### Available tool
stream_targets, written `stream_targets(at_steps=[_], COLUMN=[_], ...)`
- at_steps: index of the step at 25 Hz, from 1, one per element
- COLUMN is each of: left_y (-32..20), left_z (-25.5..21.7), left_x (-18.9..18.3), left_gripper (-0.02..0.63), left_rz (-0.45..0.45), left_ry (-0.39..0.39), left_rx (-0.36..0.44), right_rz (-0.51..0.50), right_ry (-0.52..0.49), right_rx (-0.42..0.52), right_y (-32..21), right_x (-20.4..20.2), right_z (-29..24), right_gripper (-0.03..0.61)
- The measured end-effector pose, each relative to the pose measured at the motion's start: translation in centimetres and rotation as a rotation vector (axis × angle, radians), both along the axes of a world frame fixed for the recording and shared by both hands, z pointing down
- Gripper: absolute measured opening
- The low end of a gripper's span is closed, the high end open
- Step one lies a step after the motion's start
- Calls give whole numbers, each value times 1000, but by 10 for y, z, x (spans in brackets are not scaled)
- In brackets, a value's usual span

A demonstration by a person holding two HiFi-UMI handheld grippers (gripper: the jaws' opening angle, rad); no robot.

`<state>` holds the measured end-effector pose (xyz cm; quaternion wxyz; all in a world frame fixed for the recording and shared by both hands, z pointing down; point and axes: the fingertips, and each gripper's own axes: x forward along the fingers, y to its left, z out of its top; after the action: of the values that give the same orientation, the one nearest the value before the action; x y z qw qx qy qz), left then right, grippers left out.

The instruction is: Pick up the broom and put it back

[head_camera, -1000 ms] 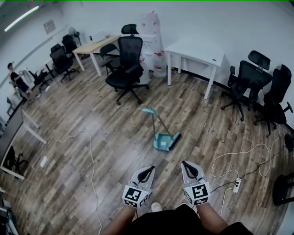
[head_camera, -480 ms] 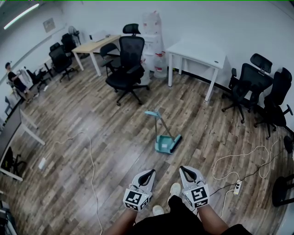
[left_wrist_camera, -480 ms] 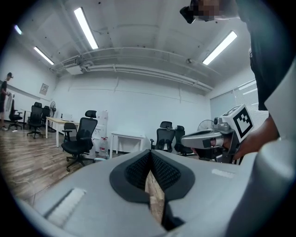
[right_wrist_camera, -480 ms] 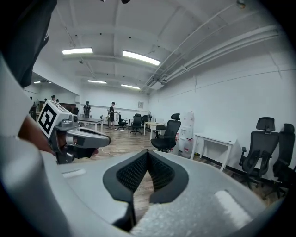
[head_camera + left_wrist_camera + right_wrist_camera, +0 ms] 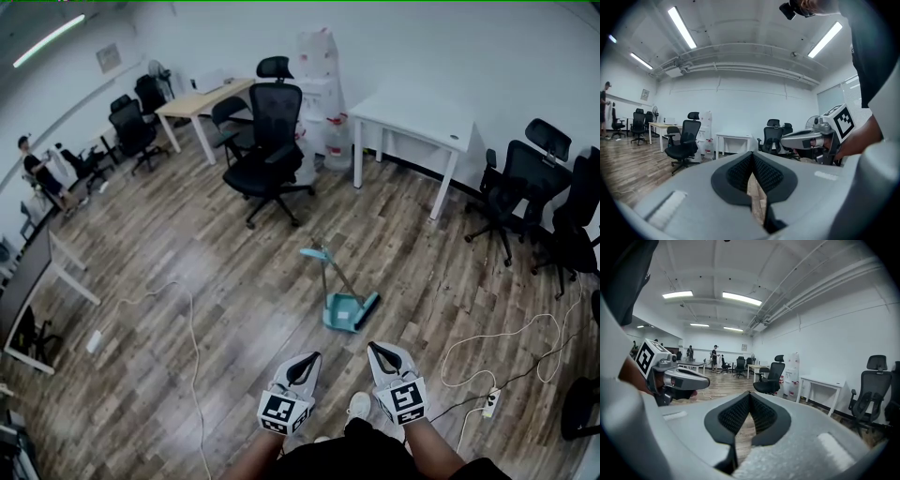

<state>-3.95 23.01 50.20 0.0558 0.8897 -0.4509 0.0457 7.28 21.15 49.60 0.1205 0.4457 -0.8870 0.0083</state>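
Head view, read as a clock face, far left to far right

- Person (image 5: pixel 37 173), 9 o'clock edge, standing beside a dark chair
- Floor (image 5: pixel 234 309): wood-grain planks, glossy, mixed brown and grey tones
- White cable (image 5: pixel 192 361), 7 o'clock: thin, lying in a long loose curve on the planks
- Desk (image 5: pixel 202 97), 11 o'clock: pale wood top on white legs
- Chair (image 5: pixel 272 141), 12 o'clock: black mesh back with headrest, on a star base with castors
- Left gripper (image 5: pixel 307 361), 6 o'clock: smooth grey shell with a marker cube at the rear. In its own view the black ribbed pads (image 5: pixel 764 174) meet at the tip; jaws clenched, nothing between them
- Dustpan (image 5: pixel 342 312), 5 o'clock of centre: teal plastic scoop with an upright teal handle, standing on the floor at 12 o'clock of both grippers and well apart from them. Whether anything lies in the scoop cannot be made out
- Broom (image 5: pixel 367 307): thin pale handle leaning against the pan's handle, dark bristle head resting at the scoop's right edge. Neither gripper touches it
- Right gripper (image 5: pixel 378 350), 6 o'clock: same build as the left. Its ribbed pads (image 5: pixel 733 416) are pressed together at the tip; jaws clenched and empty
- Table (image 5: pixel 417 111), 1 o'clock: plain white, rectangular, against the wall
- Power strip (image 5: pixel 487 403), 4 o'clock: white, with white and black leads looping from it
- Two black chairs (image 5: pixel 516 178), 2 o'clock, by the wall
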Motion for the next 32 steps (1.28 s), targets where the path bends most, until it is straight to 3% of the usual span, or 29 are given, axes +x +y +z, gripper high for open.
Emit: stream_targets(at_steps=[7,15,26,32], left_y=[-42,-71,-89,-114], left_z=[-7,-12,-7,0], left_x=[20,18,13,-4], left_gripper=[17,18,18,18], left_rz=[-36,-131,-208,-229], left_ry=[-4,-9,-7,42], left_rx=[-2,-1,-17,-52], right_rz=[-59,-91,-136,-129], right_ry=[12,-4,-24,-17], right_rx=[-4,4,15,11], right_y=[-46,-76,-108,-136], right_x=[13,32,22,11], right_z=[-2,2,-4,-1], right_gripper=[3,3,3,5])
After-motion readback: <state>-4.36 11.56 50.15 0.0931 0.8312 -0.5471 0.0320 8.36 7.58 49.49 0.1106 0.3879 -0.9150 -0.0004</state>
